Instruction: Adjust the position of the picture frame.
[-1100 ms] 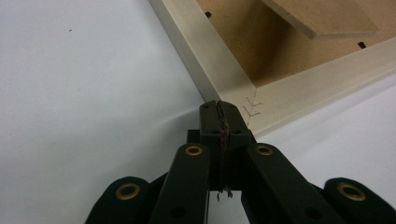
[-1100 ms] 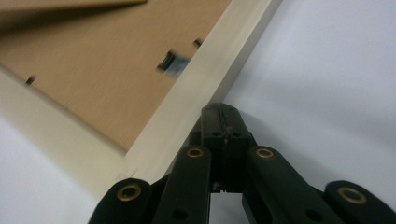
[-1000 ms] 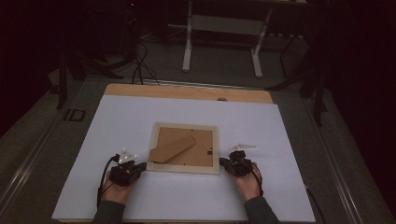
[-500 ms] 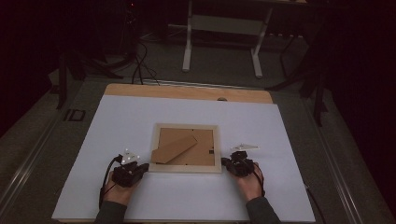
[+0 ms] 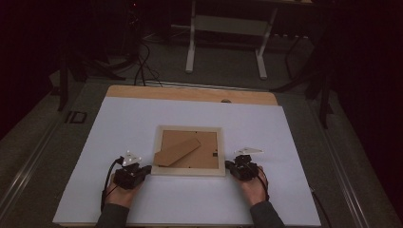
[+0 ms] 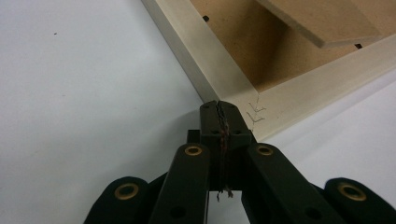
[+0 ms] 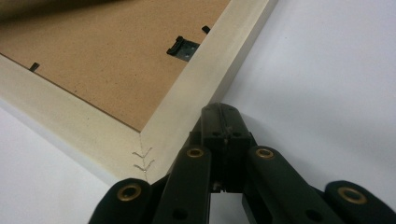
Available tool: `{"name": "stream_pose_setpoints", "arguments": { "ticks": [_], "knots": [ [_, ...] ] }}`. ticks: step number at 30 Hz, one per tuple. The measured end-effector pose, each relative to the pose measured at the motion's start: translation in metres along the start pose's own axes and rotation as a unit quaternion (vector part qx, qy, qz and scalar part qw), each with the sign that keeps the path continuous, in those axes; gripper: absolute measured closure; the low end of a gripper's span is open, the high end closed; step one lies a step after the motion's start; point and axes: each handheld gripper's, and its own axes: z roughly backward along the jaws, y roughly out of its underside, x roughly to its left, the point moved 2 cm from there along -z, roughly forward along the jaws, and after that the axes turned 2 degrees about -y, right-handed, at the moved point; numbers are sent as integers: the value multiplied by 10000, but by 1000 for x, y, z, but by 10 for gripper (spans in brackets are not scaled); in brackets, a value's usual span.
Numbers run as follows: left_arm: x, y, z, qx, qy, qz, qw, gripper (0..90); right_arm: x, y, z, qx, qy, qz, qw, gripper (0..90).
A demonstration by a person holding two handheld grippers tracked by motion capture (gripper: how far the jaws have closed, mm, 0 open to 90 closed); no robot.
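Observation:
A pale wooden picture frame (image 5: 164, 152) lies face down in the middle of the white sheet, its brown backing board (image 5: 206, 154) up and a cardboard stand (image 5: 177, 153) folded across it. My left gripper (image 5: 146, 169) is shut, with its tips against the frame's near left corner (image 6: 261, 105). In the left gripper view the jaws (image 6: 219, 109) are pressed together with nothing between them. My right gripper (image 5: 230, 166) is shut too, and its tips (image 7: 222, 113) touch the frame's outer edge (image 7: 205, 79) beside the near right corner. A small black hanger clip (image 7: 182, 46) sits on the backing.
A white sheet (image 5: 133, 123) covers most of the wooden table (image 5: 190, 93). Beyond the far edge are grey floor, cables (image 5: 142, 61) and a white stand's legs (image 5: 191, 47). A hand grasps each gripper from the near edge.

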Motion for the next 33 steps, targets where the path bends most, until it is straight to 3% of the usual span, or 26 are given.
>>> {"name": "stream_pose_setpoints", "arguments": {
  "ticks": [10,13,17,18,27,33],
  "knots": [
    [0,0,0,3,-73,-23,10000,900,2,0,0,-32,62,-17,10000,900],
    [3,0,1,2,-12,71,10000,900,2,1,-1,-50,13,64,10000,899],
    [6,-3,3,-53,-60,79,9999,837,1,0,-1,-64,22,170,9998,874],
    [8,-4,5,-113,-60,118,9998,834,-1,0,1,-73,135,230,9996,860],
    [18,-6,14,-287,-145,272,9991,774,-8,-6,16,-301,240,272,9989,786],
    [25,-6,19,-291,-290,444,9982,680,-13,-9,22,-373,265,246,9987,723]
  ]
}}
